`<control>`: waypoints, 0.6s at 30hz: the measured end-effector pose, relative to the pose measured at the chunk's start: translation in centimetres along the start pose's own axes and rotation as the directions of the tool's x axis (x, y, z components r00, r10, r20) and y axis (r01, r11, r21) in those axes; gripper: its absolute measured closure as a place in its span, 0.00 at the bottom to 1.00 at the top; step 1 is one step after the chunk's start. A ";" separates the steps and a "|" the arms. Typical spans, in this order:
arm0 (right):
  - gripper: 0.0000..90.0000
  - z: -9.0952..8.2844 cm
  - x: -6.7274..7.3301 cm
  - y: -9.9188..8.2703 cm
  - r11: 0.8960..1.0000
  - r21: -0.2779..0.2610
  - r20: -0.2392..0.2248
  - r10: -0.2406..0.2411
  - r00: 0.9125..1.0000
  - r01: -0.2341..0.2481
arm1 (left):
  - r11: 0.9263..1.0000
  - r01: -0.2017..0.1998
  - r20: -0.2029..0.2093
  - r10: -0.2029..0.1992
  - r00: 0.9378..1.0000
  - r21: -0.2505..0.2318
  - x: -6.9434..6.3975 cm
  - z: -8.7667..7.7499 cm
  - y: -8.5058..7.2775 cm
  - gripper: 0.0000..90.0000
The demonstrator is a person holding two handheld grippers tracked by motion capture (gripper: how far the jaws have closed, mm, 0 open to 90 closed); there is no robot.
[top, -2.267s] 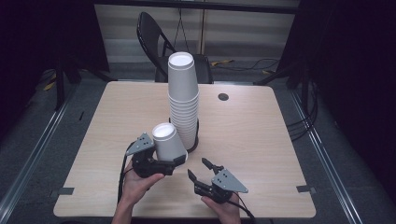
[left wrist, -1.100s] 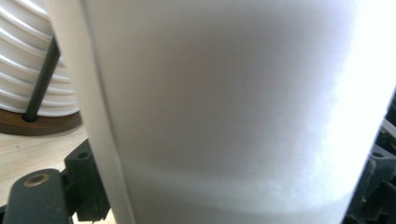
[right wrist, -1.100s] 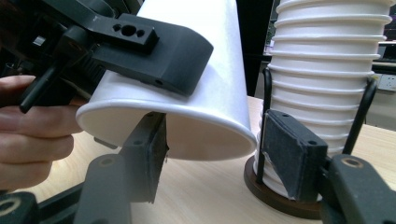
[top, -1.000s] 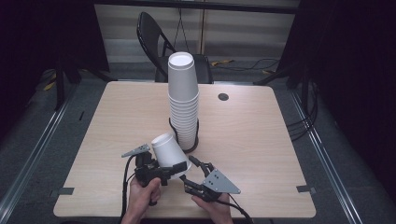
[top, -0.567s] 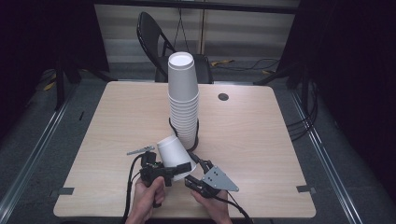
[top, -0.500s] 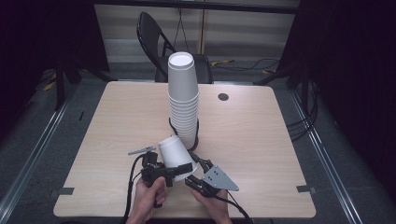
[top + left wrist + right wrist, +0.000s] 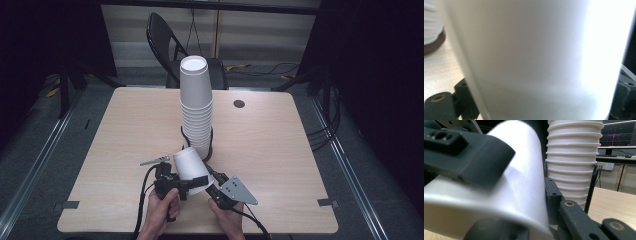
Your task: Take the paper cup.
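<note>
Cup (image 7: 189,167) is what I am working with: one white paper cup, tipped over on its side and lifted just above the table (image 7: 125,130) near my edge. Its flat bottom points up and away from me, toward the tall stack of cups (image 7: 196,107) that stands upright in the middle of the table. The cup is just beside the foot of that stack.

My left gripper (image 7: 172,184) holds the cup. In the left gripper view the white cup wall (image 7: 536,57) sits right between my two black jaws, and they pinch it on both sides.

My right gripper (image 7: 216,189) is at the cup's open end, by the rim. Its jaws have just been closing, and now they are nearly pressed together. In the right gripper view the cup (image 7: 499,202) lies between them, with the rim low down by my jaws, so they pinch the thin wall near the rim.

A black band (image 7: 210,145) goes around the bottom of the stack. Behind the table stands a dark folding chair (image 7: 165,40).
</note>
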State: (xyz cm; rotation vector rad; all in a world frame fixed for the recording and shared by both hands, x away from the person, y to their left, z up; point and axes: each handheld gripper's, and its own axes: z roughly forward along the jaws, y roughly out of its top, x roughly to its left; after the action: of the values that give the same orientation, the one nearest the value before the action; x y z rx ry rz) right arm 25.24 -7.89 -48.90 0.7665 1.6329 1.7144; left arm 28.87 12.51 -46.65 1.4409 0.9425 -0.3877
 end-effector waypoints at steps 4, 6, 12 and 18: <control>0.94 -0.1 -0.1 0.1 1.000 0.000 0.005 0.000 1.000 0.000 | 1.000 -0.015 -0.002 0.015 1.000 0.000 -0.1 0.2 0.2 0.09; 0.94 -0.2 -0.2 0.1 1.000 0.006 0.003 0.000 1.000 0.000 | 1.000 -0.025 -0.008 0.025 1.000 -0.006 -0.1 0.2 0.3 0.08; 0.95 -0.5 -0.2 0.2 1.000 0.018 -0.004 -0.007 1.000 0.007 | 0.999 -0.040 -0.007 0.040 0.999 -0.033 0.0 0.1 1.0 0.09; 0.95 -0.6 -0.3 0.2 0.999 0.049 -0.004 -0.002 1.000 0.002 | 0.996 -0.067 -0.029 0.065 0.997 -0.053 0.8 -0.1 2.0 0.09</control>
State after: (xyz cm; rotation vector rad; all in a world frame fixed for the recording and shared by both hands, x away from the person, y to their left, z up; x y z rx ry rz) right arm 24.94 -8.55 -48.73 0.7848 1.6834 1.6812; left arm 30.82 13.12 -45.88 1.4268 0.9177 -0.2924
